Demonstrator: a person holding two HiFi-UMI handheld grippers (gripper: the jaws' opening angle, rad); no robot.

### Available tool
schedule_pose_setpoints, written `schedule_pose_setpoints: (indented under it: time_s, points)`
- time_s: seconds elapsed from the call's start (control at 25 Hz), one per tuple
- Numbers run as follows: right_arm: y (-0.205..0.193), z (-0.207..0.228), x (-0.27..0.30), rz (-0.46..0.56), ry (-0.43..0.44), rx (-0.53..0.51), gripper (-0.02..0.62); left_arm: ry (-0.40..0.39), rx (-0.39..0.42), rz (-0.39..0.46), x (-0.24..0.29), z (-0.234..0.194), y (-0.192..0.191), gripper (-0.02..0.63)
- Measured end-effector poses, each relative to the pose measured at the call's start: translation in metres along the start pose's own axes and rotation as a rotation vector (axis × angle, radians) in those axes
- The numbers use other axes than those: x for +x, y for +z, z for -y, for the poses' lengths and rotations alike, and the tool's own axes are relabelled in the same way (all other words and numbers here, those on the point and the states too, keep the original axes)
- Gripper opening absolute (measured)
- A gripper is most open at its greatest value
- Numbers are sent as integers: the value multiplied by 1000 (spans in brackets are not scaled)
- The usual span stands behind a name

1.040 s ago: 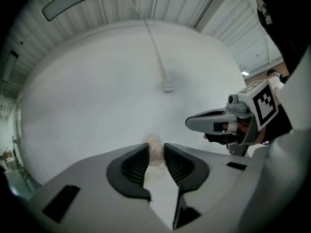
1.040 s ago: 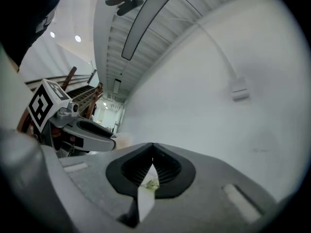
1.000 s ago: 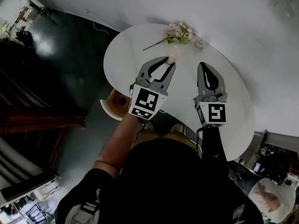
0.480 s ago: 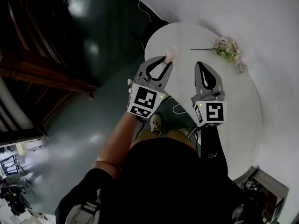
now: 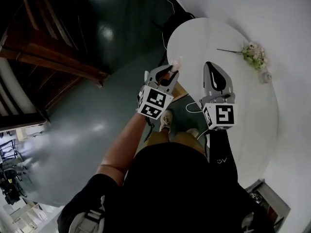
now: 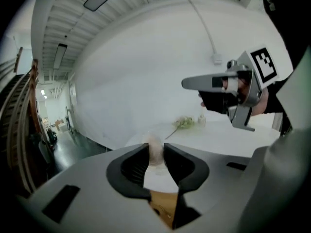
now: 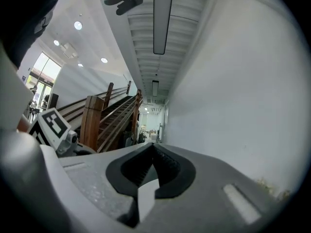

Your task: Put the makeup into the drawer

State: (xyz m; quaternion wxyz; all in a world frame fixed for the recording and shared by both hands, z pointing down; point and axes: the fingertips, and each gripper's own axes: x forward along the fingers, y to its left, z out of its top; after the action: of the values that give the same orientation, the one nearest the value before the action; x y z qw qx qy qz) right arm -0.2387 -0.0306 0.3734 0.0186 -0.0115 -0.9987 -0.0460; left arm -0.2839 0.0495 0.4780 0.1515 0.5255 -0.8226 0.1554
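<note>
A small pale pink makeup item [image 5: 175, 61] [image 6: 155, 151] sits pinched between the pads of my left gripper [image 5: 173, 67] [image 6: 155, 154], which is shut on it. The gripper hangs over the left edge of the round white table [image 5: 243, 110]. My right gripper [image 5: 210, 66] [image 7: 151, 150] is held beside it to the right, over the table, jaws shut with nothing between them. In the left gripper view it appears at the upper right [image 6: 192, 84], pointing left. No drawer can be made out clearly.
A sprig of pale flowers [image 5: 254, 54] [image 6: 184, 123] and a small jar [image 5: 265, 76] [image 6: 201, 120] lie at the table's far side. Something wood-coloured [image 5: 179, 89] shows under the table's edge. A wooden staircase [image 7: 104, 120] and dark glossy floor [image 5: 97, 106] lie to the left.
Both grippers have swung from near the flowers to the table's left edge, the left one sinking lower. The pink item stays in the left jaws. The right jaws stay shut.
</note>
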Motion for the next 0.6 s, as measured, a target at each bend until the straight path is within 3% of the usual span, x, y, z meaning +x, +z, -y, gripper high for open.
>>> schedule_pose_setpoints:
  time_s: [0.24,0.36,0.6]
  points:
    - [-11,0,2,-30,-9,-13,4,-57,-89,-251,21,7,-105,101]
    - [-11,2,3,-34,-16,-20,4,-80,-88,-368,28,14,-151,106]
    - [-13,9,2,-44,-30,-34,3,-99,-90,-495,31,22,-209,117]
